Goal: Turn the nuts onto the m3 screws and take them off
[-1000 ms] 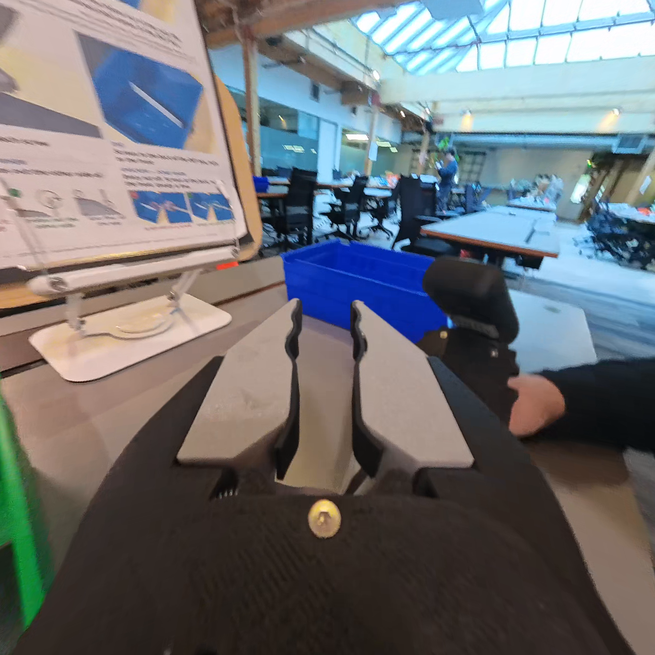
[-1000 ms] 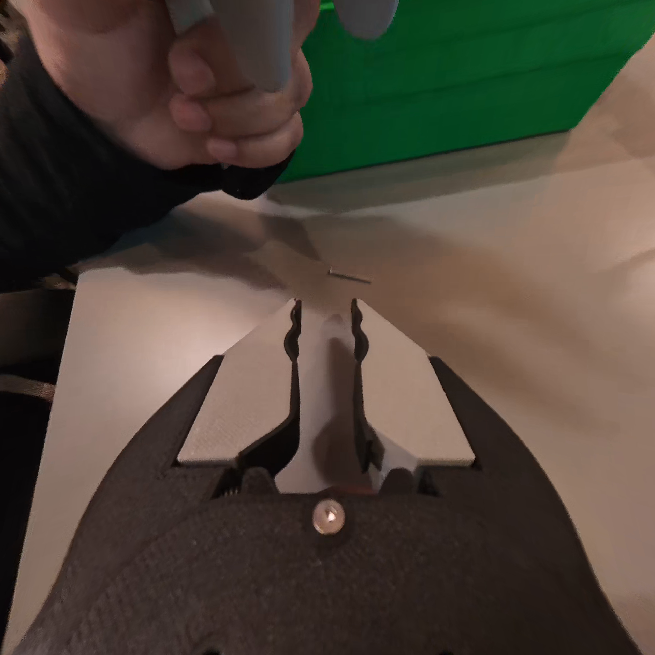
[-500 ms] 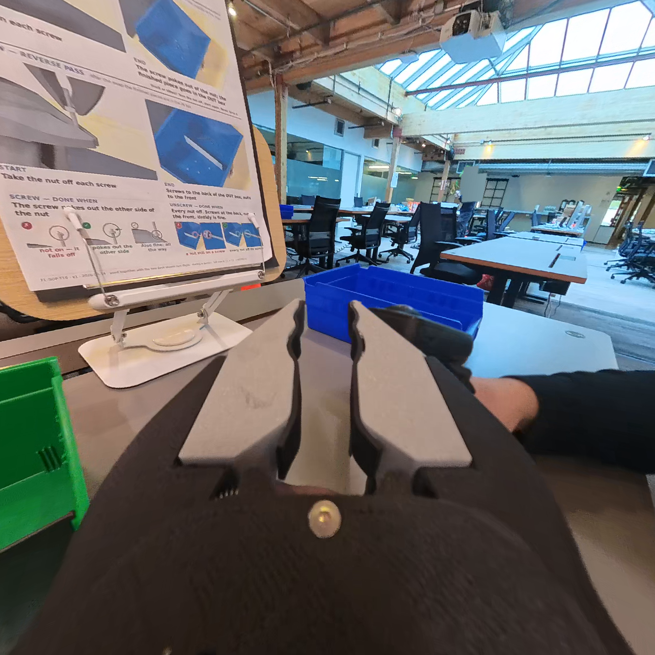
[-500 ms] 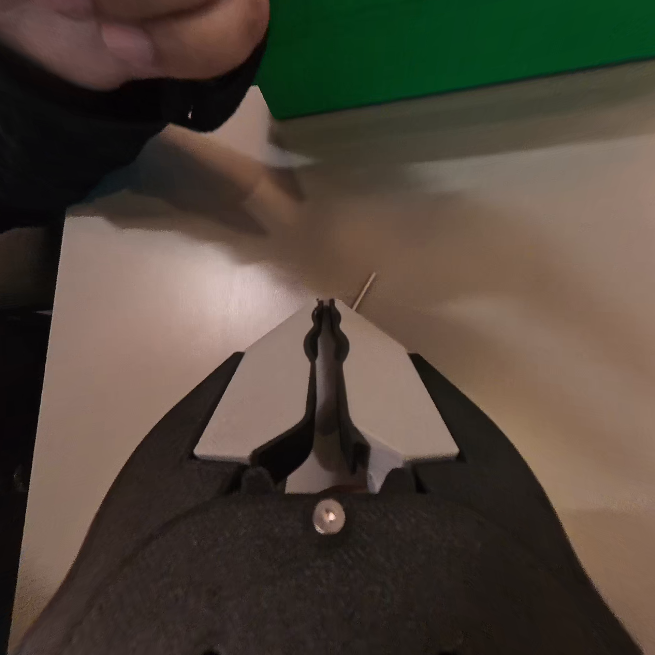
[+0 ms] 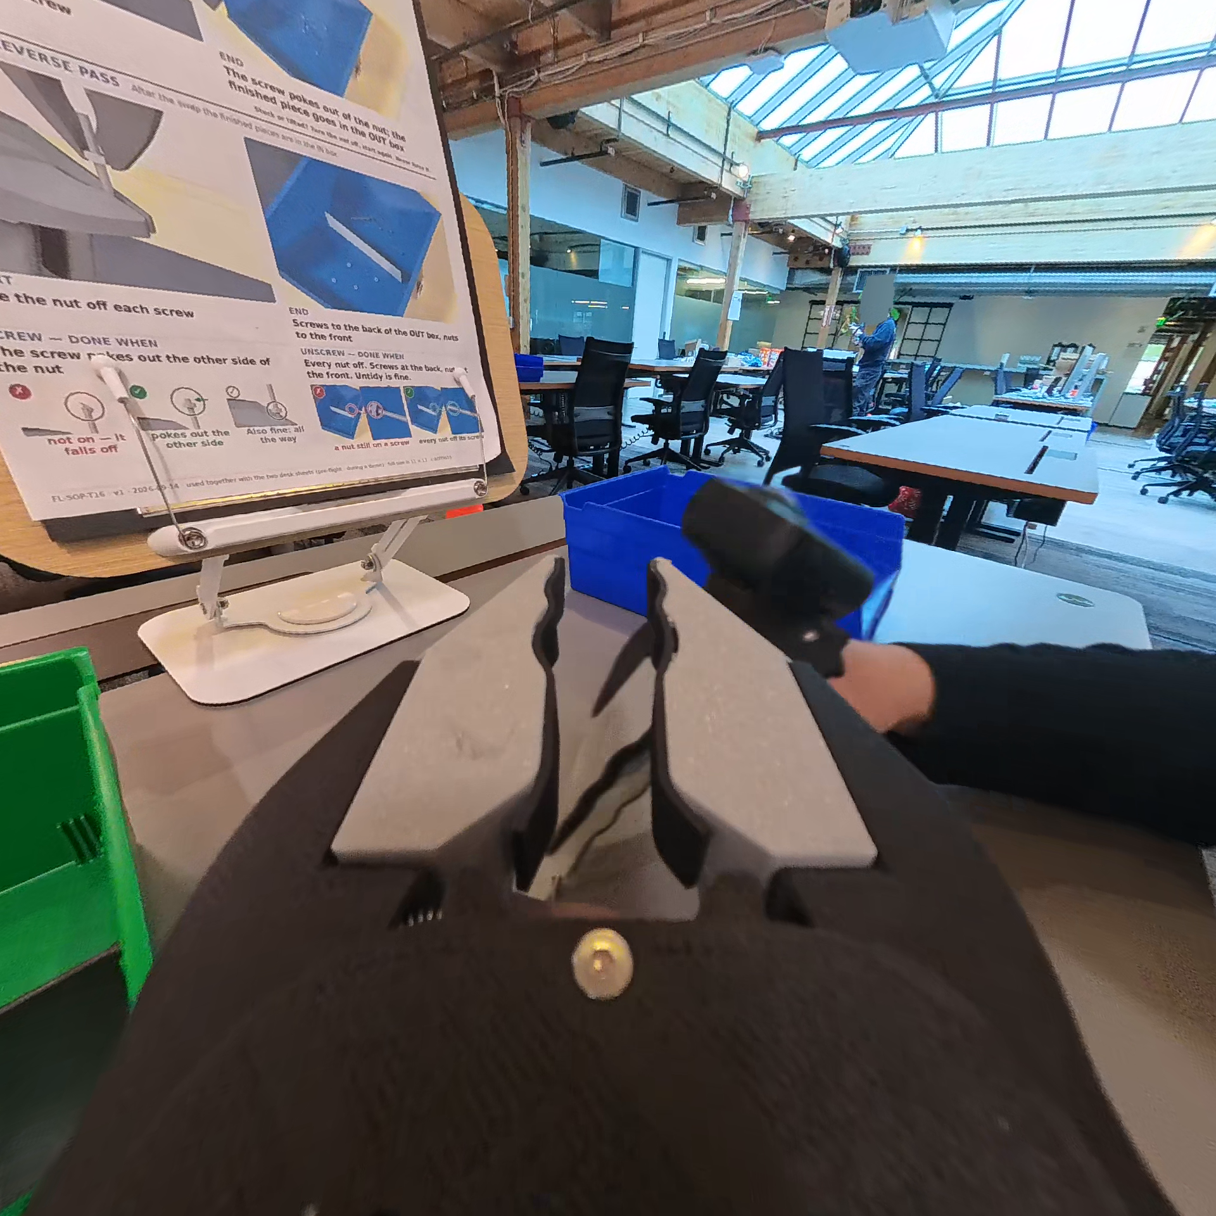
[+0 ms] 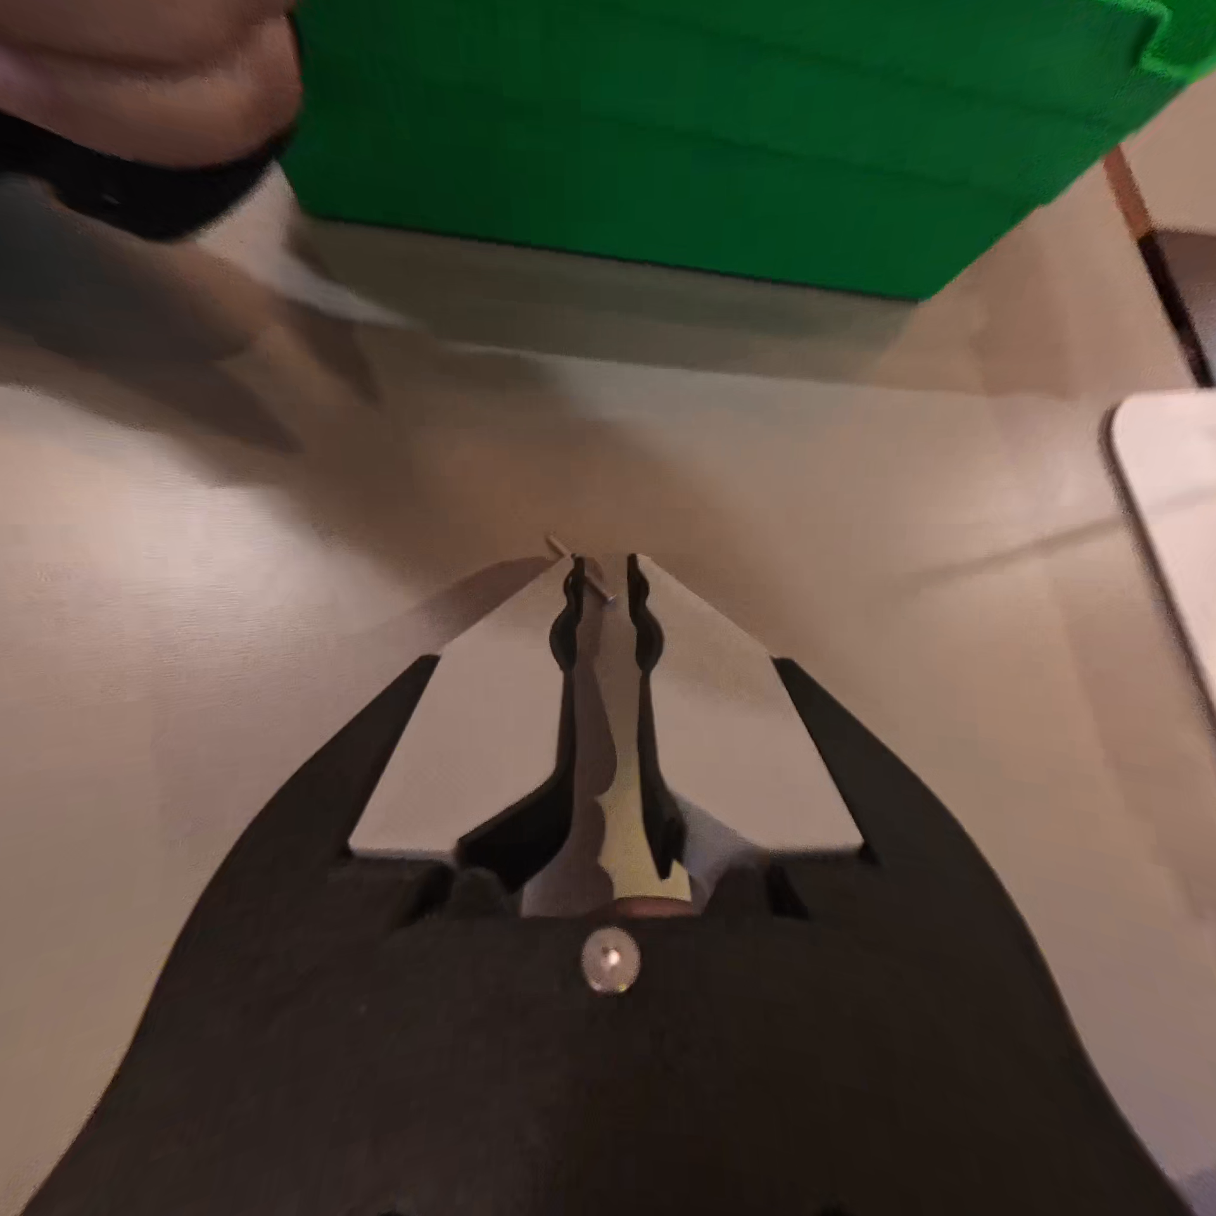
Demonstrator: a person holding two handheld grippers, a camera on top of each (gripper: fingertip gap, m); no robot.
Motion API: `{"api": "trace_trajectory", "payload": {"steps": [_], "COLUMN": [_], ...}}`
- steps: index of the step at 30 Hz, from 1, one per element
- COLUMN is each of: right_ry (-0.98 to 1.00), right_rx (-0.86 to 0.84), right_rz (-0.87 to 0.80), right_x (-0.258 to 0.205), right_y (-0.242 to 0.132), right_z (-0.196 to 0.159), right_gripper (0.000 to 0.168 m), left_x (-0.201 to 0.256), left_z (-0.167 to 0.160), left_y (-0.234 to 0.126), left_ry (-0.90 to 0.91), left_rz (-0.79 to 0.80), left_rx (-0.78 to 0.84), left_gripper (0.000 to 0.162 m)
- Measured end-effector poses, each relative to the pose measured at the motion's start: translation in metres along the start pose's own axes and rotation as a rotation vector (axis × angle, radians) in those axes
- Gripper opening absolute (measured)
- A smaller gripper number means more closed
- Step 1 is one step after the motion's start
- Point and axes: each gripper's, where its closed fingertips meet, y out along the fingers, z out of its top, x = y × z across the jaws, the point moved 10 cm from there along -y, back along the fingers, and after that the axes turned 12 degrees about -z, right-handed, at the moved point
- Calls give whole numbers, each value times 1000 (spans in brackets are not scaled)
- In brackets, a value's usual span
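In the right wrist view a small thin metal screw [image 6: 582,579] lies on the grey table [image 6: 263,658]. It lies slantwise across the tip of my right gripper's left finger, with one end between the jaws. My right gripper [image 6: 603,566] is low over the table with its jaws a little apart; the pads do not press on the screw. My left gripper [image 5: 605,579] is open with nothing between its fingers, held above the table and facing the blue bin [image 5: 625,533]. The right gripper's black back [image 5: 776,566] and the hand holding it [image 5: 882,684] show at the right. No nut is visible.
A green bin [image 6: 724,131] stands just beyond the screw; it also shows in the left wrist view [image 5: 39,822]. A white stand [image 5: 309,618] with an instruction sheet is at the back left, and its base edge [image 6: 1171,513] lies right of my right gripper. The hand on the left gripper [image 6: 131,79] is at upper left. Across from one pair of fingers to the other is roughly 15 centimetres.
My right gripper moved onto the screw, shut with the screw sticking out past its tips, then reopened; the screw has turned and now lies by the left fingertip. The left gripper stayed open and turned a little right.
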Motion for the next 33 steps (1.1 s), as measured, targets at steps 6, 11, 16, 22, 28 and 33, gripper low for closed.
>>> {"api": "trace_trajectory", "payload": {"steps": [6,11,16,22,28,33], "right_ry": [-60,-25,87,33,25,35], "right_rx": [-68,-62,-24,-53,-57,-39], "right_rz": [245,158,166,158,201,228], "right_x": [7,16,26,30,29,27], "right_y": [26,19,5,-1,15,8], "right_z": [3,-7,-10,-12,-20,-27], "right_gripper": [0,2,10,14,6,5], "left_x": [-2,-1,0,1,0,0], "left_z": [4,8,7,5,3,2], "left_y": [-5,-7,-7,-5,-4,-3], "left_ry": [-23,-38,-39,-36,-39,-52], "left_rz": [-9,-31,-34,-44,-43,-58], "left_rx": [31,54,50,44,27,27], "left_gripper": [23,23,23,23,23,24]}}
